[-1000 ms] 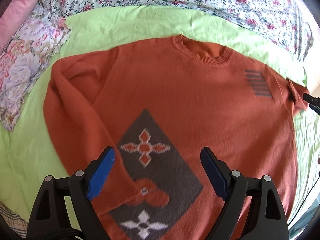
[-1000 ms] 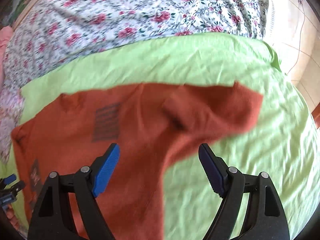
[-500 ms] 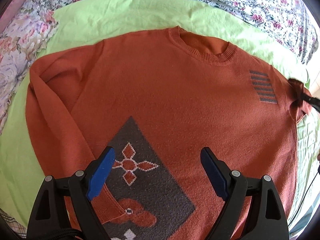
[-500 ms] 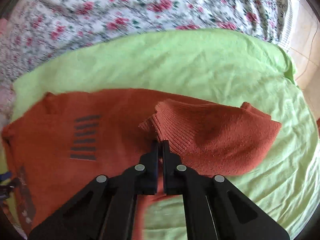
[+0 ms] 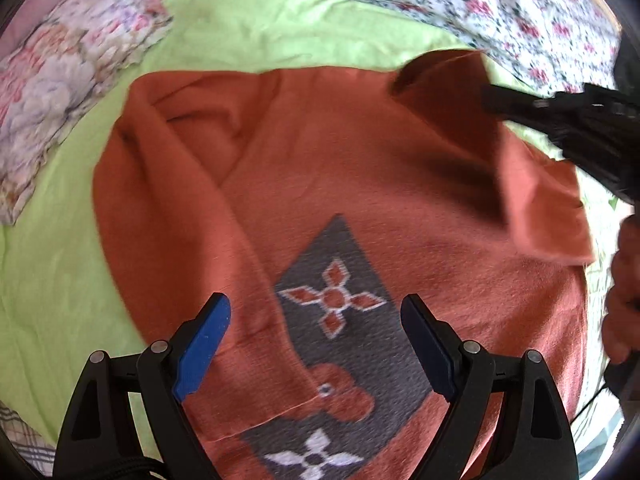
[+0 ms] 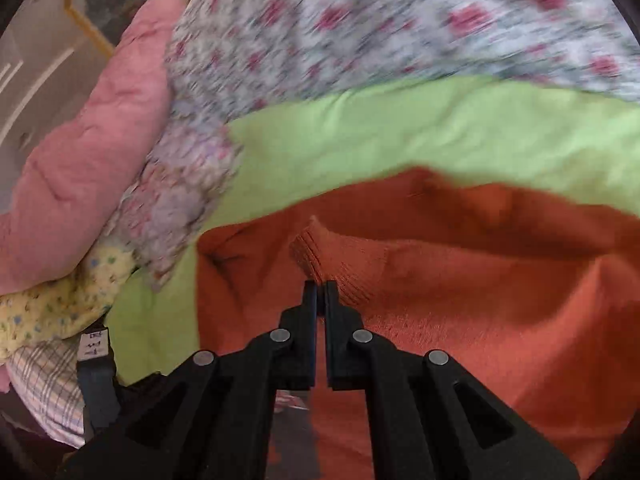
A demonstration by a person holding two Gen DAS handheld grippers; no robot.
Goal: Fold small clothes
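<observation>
Orange sweater (image 5: 360, 184) lying front-up on the green sheet (image 5: 52, 264) of the bed, grey diamond patch (image 5: 340, 340) with the little flower motifs facing up near the hem. Left sleeve (image 5: 168, 240) already sitting folded in along the body, its cuff lying across the lower part of the diamond. Other sleeve (image 5: 532, 192) hanging lifted and doubled back over the chest — throwing a dark shadow on the knit underneath.

Right gripper (image 6: 320, 292) doing the lifting: jaws pressed together, pinching the ribbed cuff (image 6: 336, 264) of that sleeve, the knit bunching up just ahead of the tips. Also showing as a black shape (image 5: 520, 100) coming in from the upper right in the left wrist view, with part of a hand (image 5: 624, 292) at the right edge.

Left gripper (image 5: 316, 316) hovering over the lower front of the sweater, blue-padded fingers (image 5: 204, 344) spread wide, nothing between them, not touching the fabric as far as visible.

Around all that: floral bedspread (image 5: 480, 4) beyond the green sheet, a floral pillow (image 5: 60, 92) to the left, a pink quilted blanket (image 6: 88, 168) — pretty blurry on the right wrist side.
</observation>
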